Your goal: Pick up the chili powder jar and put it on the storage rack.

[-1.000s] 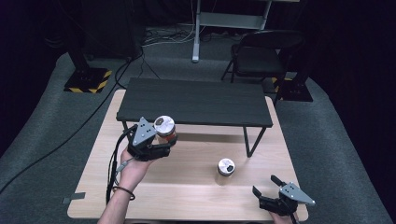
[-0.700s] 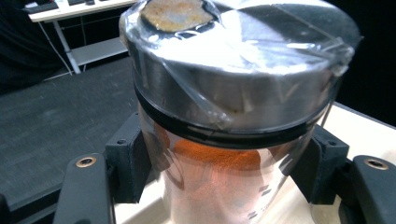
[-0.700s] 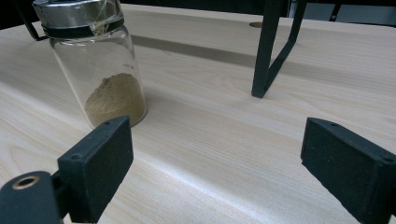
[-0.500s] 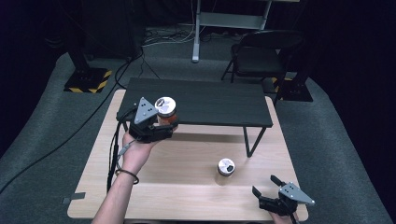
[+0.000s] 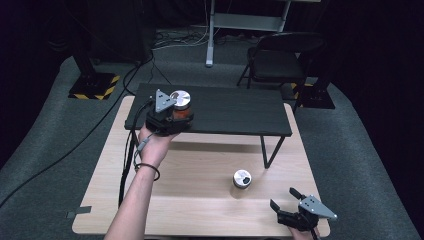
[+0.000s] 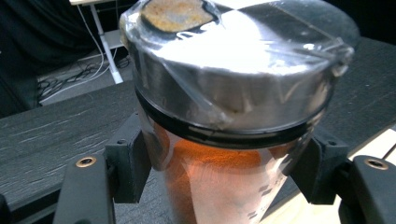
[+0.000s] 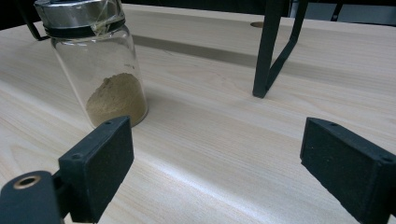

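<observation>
A big light wooden table point(image 5: 200, 200) sits on a grey carpet point(image 5: 365, 150). On top of the table stands a small black shelf point(image 5: 225, 112) with thin black legs point(image 5: 267, 150). One black leg point(image 7: 271, 51) shows up close in the right gripper view, standing on the wood. Behind the table, on the floor, there is a dark folding chair point(image 5: 280, 57).

A person's left arm point(image 5: 135, 200) reaches up from the bottom of the high view. The hand holds the left gripper point(image 5: 167, 117) over the left end of the black shelf. Its two black jaws are clamped on a jar of orange powder point(image 5: 181, 106). In the left gripper view the jar of orange powder point(image 6: 219, 154) is very close, with a black pad pressed on each side of its glass. It has a shiny silver lid point(image 6: 243, 60) with clear plastic wrapped over it. The jar is upright, and the black shelf is under it and behind it. I cannot tell if it touches the shelf.

The right gripper point(image 5: 287, 200) is low at the near right corner of the table. Its jaws are wide apart with nothing between them.

A second small jar point(image 5: 242, 179) stands on the wood, near the right gripper and not touching it. In the right gripper view this second small jar point(image 7: 102, 70) has tan powder in the bottom and a silver lid
</observation>
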A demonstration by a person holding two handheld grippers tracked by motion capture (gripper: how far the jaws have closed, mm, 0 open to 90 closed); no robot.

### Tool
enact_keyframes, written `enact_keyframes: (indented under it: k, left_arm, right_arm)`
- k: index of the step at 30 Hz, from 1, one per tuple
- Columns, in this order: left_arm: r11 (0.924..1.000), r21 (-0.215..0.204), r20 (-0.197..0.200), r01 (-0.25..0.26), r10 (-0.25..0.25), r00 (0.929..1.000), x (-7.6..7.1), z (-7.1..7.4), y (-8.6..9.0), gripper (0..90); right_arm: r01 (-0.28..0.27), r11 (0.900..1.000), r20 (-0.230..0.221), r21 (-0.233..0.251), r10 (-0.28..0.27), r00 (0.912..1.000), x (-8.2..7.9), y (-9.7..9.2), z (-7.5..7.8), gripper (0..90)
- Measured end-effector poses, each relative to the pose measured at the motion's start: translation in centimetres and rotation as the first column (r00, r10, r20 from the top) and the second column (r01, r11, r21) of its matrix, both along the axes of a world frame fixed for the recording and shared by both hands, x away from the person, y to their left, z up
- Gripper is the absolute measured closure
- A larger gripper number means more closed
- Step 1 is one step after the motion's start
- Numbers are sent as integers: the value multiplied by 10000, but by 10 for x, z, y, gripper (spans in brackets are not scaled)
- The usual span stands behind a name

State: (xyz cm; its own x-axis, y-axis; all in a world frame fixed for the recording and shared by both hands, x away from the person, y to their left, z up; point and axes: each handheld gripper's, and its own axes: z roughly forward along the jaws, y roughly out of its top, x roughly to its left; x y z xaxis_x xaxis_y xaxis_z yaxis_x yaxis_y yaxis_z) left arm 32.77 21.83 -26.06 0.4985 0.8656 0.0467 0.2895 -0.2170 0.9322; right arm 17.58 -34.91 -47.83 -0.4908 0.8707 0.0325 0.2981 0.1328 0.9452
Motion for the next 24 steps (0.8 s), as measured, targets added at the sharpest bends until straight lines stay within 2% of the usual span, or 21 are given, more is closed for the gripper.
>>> enact_keyframes:
  k: [4,9,12,13,14,16,17,18,20,24]
  left_arm:
    - [9999,-79,-139,-151,150,9998,4,-1,-1,316]
    - [9997,-147,-130,-188,186,9997,5,-3,-2,311]
    - [9996,-164,-131,-244,241,9996,4,-2,0,251]
    - [9994,-238,-161,-249,245,9996,3,-1,1,251]
    - [9992,-341,-109,-188,185,9998,-1,-1,5,214]
    - [9993,-349,-14,-116,116,9999,-3,-1,7,195]
    - [9998,-196,134,-19,22,9999,-9,-2,9,186]
    - [9998,-196,134,-19,22,9999,-9,-2,9,174]
    - [9998,-45,239,194,-193,9995,-19,-8,14,163]
    - [9993,67,195,367,-368,9991,-27,-17,20,156]
  right_arm:
    - [-17,10000,7,9,17,10000,0,0,0,85]
    - [-27,10000,-2,-18,27,10000,1,0,0,85]
    - [-15,10000,37,-25,15,10000,0,0,0,85]
    - [-15,10000,37,-25,15,10000,0,0,0,85]
    - [-19,10000,35,-41,19,10000,0,1,0,85]
    - [-27,10000,11,-60,27,10000,1,1,0,85]
    - [-29,10000,6,-73,29,10000,1,1,0,85]
    - [-29,10000,8,-79,29,10000,1,1,0,85]
    - [-21,9999,13,-99,21,10000,0,1,1,85]
    - [-26,9999,-2,-158,26,10000,1,2,1,85]
